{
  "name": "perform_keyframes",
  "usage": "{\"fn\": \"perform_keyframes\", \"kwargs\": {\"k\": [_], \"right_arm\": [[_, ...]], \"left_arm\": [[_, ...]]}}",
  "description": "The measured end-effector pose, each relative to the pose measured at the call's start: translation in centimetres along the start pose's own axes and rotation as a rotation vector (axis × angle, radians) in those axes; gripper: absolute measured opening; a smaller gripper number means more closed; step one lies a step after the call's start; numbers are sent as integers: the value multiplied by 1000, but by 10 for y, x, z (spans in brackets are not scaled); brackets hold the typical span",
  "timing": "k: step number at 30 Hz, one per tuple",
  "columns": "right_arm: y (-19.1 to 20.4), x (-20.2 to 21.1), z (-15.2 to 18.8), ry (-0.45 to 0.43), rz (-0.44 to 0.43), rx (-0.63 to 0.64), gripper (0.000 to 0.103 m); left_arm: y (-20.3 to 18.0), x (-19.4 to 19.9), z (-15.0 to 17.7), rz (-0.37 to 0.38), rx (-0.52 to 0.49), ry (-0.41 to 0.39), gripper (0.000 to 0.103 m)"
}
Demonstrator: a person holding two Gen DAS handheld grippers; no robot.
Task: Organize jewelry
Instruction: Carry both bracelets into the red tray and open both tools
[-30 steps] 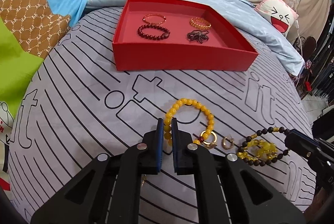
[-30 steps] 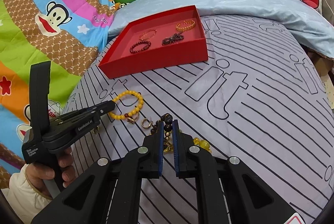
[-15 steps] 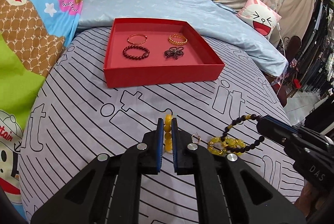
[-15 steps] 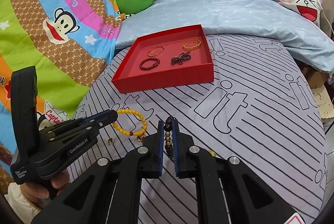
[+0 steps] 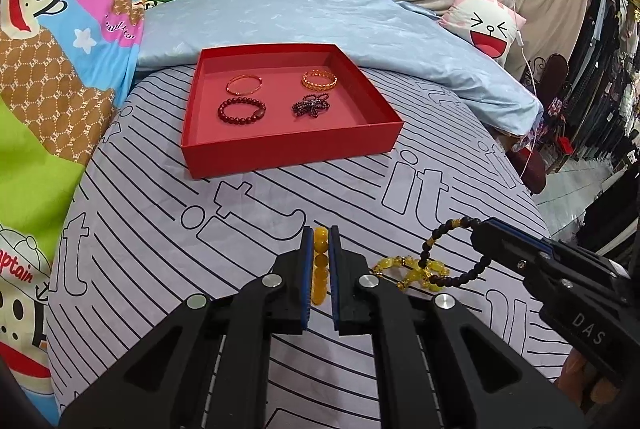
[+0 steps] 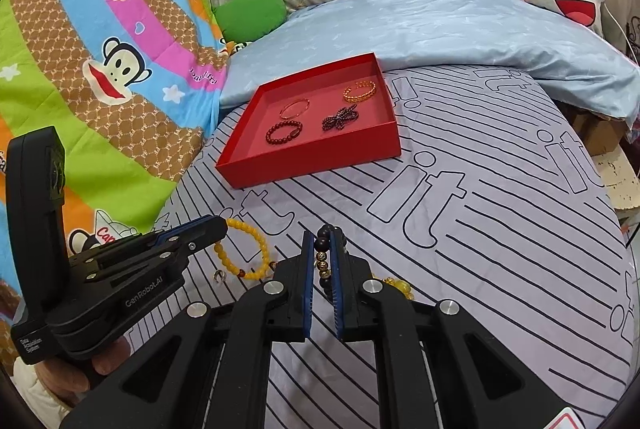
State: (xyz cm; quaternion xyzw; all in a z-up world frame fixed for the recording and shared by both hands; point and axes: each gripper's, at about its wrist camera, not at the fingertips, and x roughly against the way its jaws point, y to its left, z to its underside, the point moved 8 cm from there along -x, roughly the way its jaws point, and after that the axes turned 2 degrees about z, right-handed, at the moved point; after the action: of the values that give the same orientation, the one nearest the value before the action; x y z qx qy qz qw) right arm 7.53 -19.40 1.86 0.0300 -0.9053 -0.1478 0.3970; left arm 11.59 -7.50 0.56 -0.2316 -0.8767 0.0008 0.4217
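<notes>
The left gripper [image 5: 319, 257] was closed narrowly on a yellow bead bracelet [image 6: 241, 251], its beads pinched edge-on between the blue pads; from the right wrist view the loop hung free below the tips, above the striped sheet [image 5: 160, 229]. The right gripper [image 6: 323, 257] was clamped just as narrowly on a dark bead bracelet [image 5: 452, 253] with gold spacers, which drooped in a loop from its tips. That loop appeared to touch or thread a yellow crystal bracelet [image 5: 412, 269] lying on the sheet beneath it; whether they were truly linked could not be told.

The main risk I judged was that tangle: raising the dark strand might drag the crystal piece along and let it drop partway. A thin grip on round beads could also slip if either hand swung fast. A small ring [image 6: 219, 276] lay on the sheet near the yellow loop and could be knocked or missed.

Ahead, the red tray [image 5: 288, 149] sat toward the far edge of the sheet, against the blue quilt [image 5: 340, 17]. It held four pieces in its rear half, so its front half and right side offered bare floor. The low front wall must be cleared by the dangling loops. Bare sheet lay between grippers and tray.
</notes>
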Motion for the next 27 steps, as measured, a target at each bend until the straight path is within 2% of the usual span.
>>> {"fn": "perform_keyframes", "kwargs": {"k": [14, 27], "right_arm": [[-9, -5, -12, -8, 12, -3, 9], [-31, -10, -64, -59, 49, 12, 9]], "left_arm": [[2, 5, -23, 9, 10, -40, 7], [16, 10, -63, -9, 28, -116, 7]]}}
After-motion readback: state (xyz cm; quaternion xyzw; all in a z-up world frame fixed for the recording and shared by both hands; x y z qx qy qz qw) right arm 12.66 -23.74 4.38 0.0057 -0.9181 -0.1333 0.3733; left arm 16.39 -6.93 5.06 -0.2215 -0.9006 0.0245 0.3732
